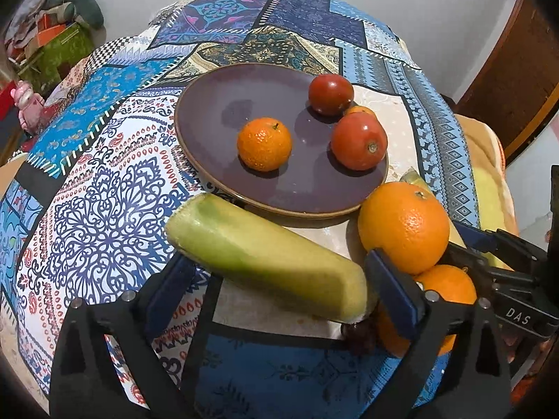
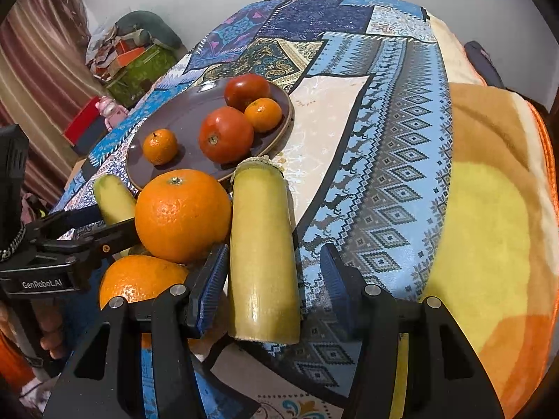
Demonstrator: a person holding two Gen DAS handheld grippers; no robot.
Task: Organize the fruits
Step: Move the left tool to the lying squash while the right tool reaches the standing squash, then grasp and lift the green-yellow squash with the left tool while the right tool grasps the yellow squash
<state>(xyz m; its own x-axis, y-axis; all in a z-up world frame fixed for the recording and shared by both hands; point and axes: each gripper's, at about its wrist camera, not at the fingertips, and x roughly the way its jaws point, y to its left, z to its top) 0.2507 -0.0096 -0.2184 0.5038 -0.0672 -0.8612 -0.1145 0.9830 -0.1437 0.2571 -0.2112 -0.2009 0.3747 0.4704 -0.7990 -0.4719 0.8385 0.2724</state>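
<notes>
Fruits: large round orange (image 1: 403, 227) and second orange (image 1: 449, 284) lie on the patchwork tablecloth (image 1: 104, 209), just beside the purple plate (image 1: 216, 104).
Plate load: two red tomatoes (image 1: 359, 140), two small mandarins (image 1: 264, 144).
My left claw (image 1: 279, 279): wide, straddling a pale green cut stalk (image 1: 265, 255), pads clear.
My right claw (image 2: 272, 279): spread around a yellow-green cut stalk (image 2: 262, 255); contact cannot be told.
Obstruction: large orange between both stalks.

Bright, even indoor light; soft shadows and faint glare on round purple ceramic plate (image 1: 216, 111); heavy fisheye bending, dark blurred corners.
</notes>
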